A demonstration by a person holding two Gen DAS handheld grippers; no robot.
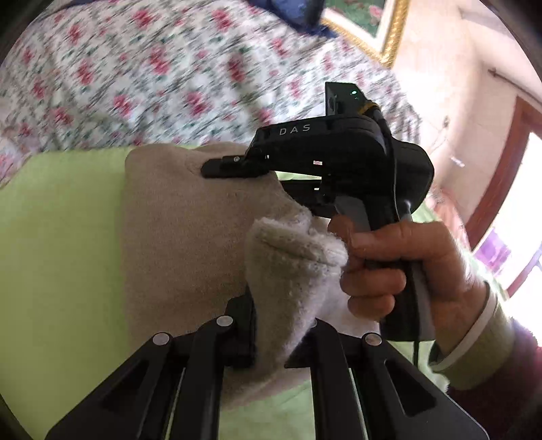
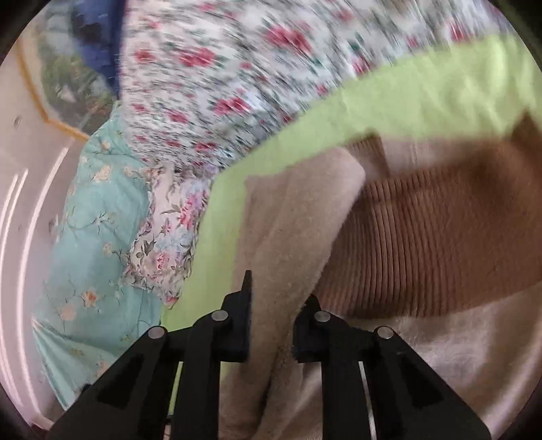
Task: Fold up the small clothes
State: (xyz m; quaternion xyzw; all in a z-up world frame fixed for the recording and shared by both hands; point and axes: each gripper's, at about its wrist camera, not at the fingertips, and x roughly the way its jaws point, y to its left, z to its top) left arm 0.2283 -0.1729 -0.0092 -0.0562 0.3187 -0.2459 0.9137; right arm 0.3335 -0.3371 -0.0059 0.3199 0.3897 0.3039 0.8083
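A beige fleece garment (image 1: 176,237) lies partly lifted over a light green sheet (image 1: 50,237). My left gripper (image 1: 281,314) is shut on a bunched fold of it at the bottom of the left wrist view. A person's hand (image 1: 406,264) holds my right gripper (image 1: 230,168), whose fingers pinch the garment's far edge. In the right wrist view my right gripper (image 2: 279,291) has the beige garment (image 2: 281,220) pressed between its fingers. The garment's brown ribbed part (image 2: 423,243) shows to the right.
A floral bedcover (image 1: 152,67) spreads beyond the green sheet (image 2: 406,98). A pale blue flowered pillow (image 2: 95,220) lies to the left in the right wrist view. A gold-framed picture (image 1: 372,30) and a doorway (image 1: 501,189) stand at the right.
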